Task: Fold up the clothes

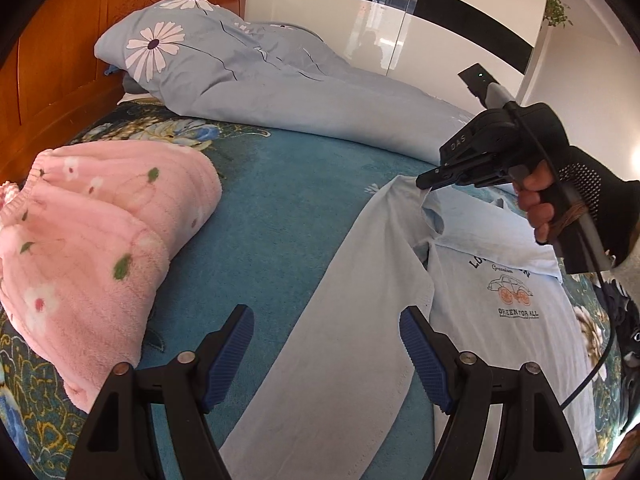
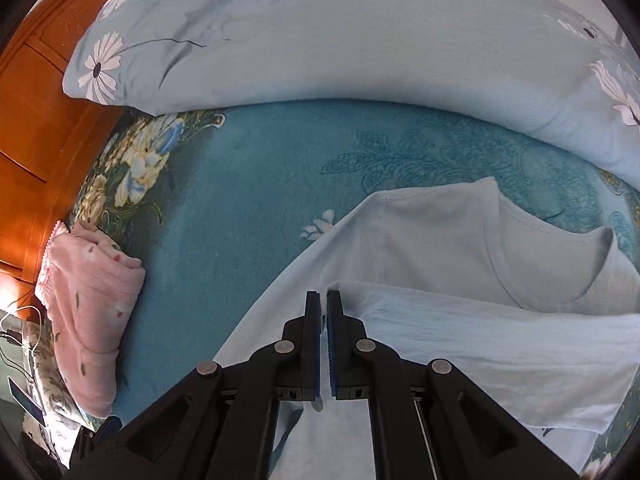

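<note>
**Sleeve folded in, left side of the shirt next**

Left wrist view, left to right: a folded pink garment [image 1: 92, 248] lies apart on the teal bedspread [image 1: 280, 184]; the left gripper [image 1: 326, 354] hangs released, jaws spread over the pale blue T-shirt [image 1: 500, 320], whose long side flap runs away from the fingers towards the collar. Further right, the right gripper [image 1: 424, 182] is clenched on a fold of the shirt near the collar. The left gripper looks nearer the hem, so the next fold likely starts there
</note>
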`<state>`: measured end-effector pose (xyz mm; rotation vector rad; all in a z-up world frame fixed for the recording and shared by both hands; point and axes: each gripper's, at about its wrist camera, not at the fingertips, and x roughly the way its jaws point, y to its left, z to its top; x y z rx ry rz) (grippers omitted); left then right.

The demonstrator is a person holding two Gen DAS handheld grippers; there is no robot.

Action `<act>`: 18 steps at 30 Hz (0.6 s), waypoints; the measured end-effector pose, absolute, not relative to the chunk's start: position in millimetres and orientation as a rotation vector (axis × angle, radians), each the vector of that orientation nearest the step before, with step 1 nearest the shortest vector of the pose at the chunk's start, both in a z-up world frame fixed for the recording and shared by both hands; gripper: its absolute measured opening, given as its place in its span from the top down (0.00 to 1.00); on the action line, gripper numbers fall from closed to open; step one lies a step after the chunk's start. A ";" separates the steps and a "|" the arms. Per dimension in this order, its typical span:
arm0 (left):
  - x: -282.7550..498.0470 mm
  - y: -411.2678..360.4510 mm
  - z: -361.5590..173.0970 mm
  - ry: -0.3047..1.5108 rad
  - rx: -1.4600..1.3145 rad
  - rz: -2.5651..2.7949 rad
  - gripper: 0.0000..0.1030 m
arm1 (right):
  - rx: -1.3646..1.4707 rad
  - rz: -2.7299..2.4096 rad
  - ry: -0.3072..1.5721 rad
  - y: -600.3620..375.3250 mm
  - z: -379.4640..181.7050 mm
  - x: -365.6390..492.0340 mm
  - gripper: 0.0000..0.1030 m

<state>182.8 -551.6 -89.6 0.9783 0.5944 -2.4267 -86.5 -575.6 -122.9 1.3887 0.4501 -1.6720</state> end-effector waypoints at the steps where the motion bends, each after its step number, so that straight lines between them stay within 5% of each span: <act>1: 180.2 -551.9 -90.1 0.595 0.985 -2.426 0.24 | 1.398 -1.670 0.453 -578.8 -129.2 -87.0 0.97; 7: 150.6 -548.8 -84.5 0.557 1.022 -2.437 0.24 | 1.364 -1.624 0.434 -577.1 -135.9 -88.9 0.90; 10: 127.0 -546.0 -79.7 0.554 1.043 -2.473 0.24 | 1.316 -1.606 0.347 -555.8 -115.9 -98.3 0.61; 18: 33.0 -564.1 -89.3 0.585 1.179 -2.490 0.24 | 1.230 -1.916 0.280 -408.8 -79.5 -189.8 0.60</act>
